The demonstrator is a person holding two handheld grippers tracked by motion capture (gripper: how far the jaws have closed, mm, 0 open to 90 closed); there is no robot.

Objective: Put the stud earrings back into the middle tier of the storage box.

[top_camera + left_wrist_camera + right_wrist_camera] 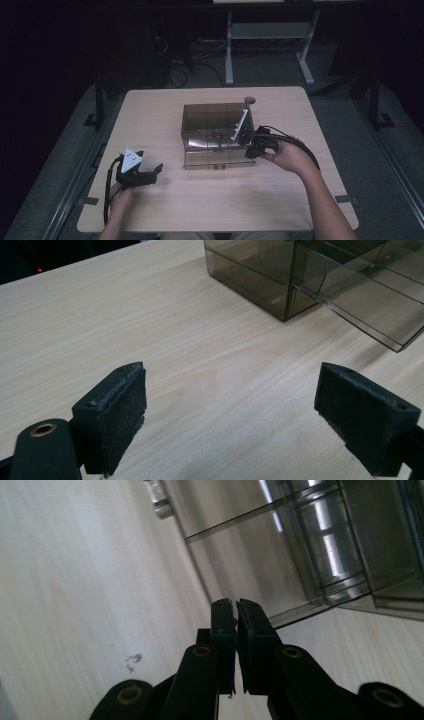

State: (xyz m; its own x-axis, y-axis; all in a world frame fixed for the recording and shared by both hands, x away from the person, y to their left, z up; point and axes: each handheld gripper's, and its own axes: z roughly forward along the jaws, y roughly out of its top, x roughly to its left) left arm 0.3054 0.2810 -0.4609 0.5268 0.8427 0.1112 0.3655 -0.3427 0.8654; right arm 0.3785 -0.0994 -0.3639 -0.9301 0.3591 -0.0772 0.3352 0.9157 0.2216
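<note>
Resting near the front left corner of the light wooden desk (165,210), the left claw (150,174) stands wide with nothing between its pads, well apart from the smoky clear plastic drawer box (215,125) at the desk's middle. A drawer (220,159) stands pulled out along the box's near side. The right claw (235,611), pressed narrow with its pads nearly touching and nothing visible between them, hangs just beside the right front corner of that drawer, above bare desk.
</note>
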